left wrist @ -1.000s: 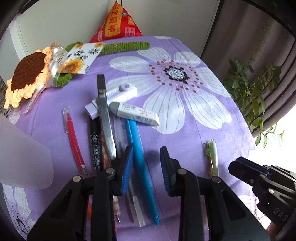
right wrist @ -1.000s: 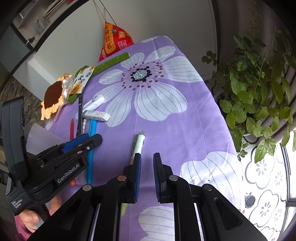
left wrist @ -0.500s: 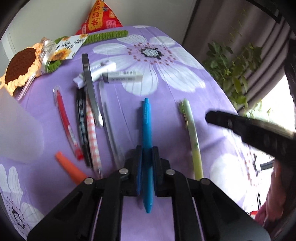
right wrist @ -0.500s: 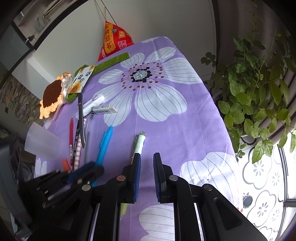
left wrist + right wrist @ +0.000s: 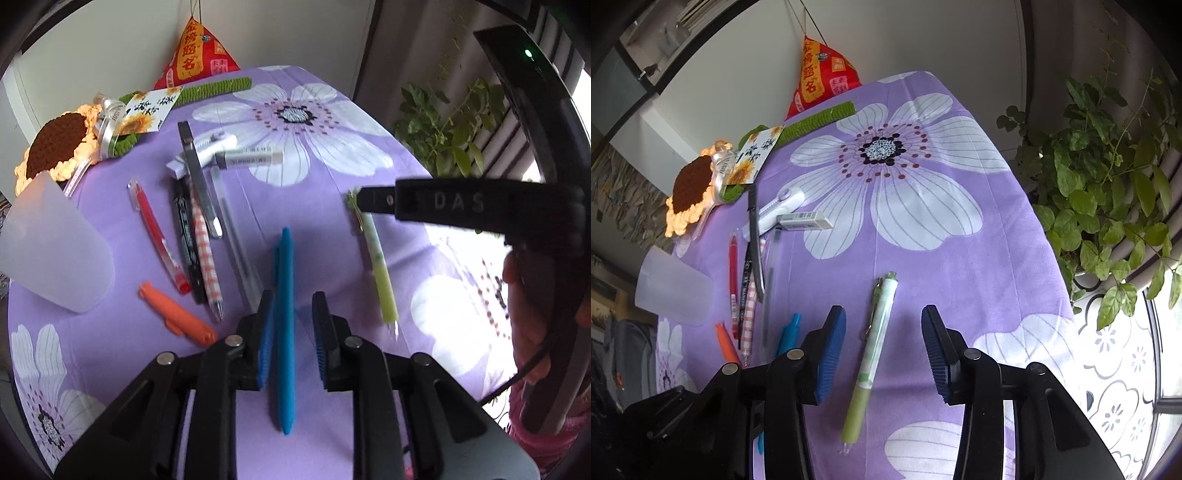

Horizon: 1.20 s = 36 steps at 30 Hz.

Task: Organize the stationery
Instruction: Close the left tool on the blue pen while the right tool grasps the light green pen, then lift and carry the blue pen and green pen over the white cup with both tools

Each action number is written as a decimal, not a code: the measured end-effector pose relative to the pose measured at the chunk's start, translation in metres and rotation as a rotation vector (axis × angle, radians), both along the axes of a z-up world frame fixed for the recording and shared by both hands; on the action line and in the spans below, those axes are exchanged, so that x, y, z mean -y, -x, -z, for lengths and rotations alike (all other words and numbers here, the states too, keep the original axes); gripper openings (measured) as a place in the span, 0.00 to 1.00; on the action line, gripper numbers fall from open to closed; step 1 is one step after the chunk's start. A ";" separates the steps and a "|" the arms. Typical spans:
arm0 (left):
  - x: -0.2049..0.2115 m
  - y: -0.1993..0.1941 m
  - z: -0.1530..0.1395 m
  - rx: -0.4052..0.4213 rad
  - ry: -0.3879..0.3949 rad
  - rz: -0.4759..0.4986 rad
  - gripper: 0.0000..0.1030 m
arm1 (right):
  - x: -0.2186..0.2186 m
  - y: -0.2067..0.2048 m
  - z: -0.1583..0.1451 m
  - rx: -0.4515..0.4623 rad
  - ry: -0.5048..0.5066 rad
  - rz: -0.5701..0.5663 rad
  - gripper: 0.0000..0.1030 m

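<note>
Purple flowered cloth covers the table under both tools, with a leafy green plant off to the right gripper's outer side. The left gripper has just been opening its jaws a little; the slim blue plastic pen lies between them, close against the left pad with a clear gap to the right one, so it looks released rather than held. The right gripper has just been opening too, and now stands fairly wide astride the pale green and white click pen, touching it on neither side. A frosted translucent plastic cup stands far out to the left gripper's left, past a row of pens. Closing askew on the green pen could roll it away on the soft cloth or pinch the fabric. Both tools sit close together, so a quick swing of either risks a knock.
</note>
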<state>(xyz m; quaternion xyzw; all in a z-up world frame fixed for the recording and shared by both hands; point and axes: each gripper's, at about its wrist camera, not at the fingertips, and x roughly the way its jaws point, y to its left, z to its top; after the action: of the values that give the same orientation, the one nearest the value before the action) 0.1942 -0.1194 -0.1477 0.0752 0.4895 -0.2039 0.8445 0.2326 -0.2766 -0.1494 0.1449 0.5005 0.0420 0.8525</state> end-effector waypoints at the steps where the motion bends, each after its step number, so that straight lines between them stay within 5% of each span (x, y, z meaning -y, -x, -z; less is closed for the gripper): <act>1: 0.003 -0.008 0.002 -0.002 -0.009 -0.005 0.18 | 0.000 -0.003 0.001 -0.006 0.005 0.005 0.42; 12: 0.017 -0.035 0.016 -0.007 -0.037 -0.003 0.12 | -0.019 -0.027 0.012 -0.059 0.121 -0.017 0.42; 15: 0.012 -0.037 0.015 -0.020 -0.013 -0.009 0.11 | -0.023 -0.031 0.012 -0.047 0.178 -0.024 0.17; 17: 0.008 -0.039 0.013 -0.037 0.012 -0.018 0.11 | -0.021 -0.031 0.012 -0.048 0.153 -0.028 0.15; 24: -0.009 -0.019 -0.026 0.052 0.073 -0.021 0.11 | -0.020 -0.006 -0.024 0.040 0.072 -0.039 0.15; 36: -0.048 0.014 -0.088 0.214 0.184 -0.078 0.11 | -0.045 0.047 -0.086 0.217 0.127 -0.071 0.11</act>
<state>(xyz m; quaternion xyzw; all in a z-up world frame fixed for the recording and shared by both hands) 0.1804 -0.0717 -0.0595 -0.0006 0.3786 -0.2058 0.9024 0.1852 -0.2316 -0.0632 0.0674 0.4117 0.0558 0.9071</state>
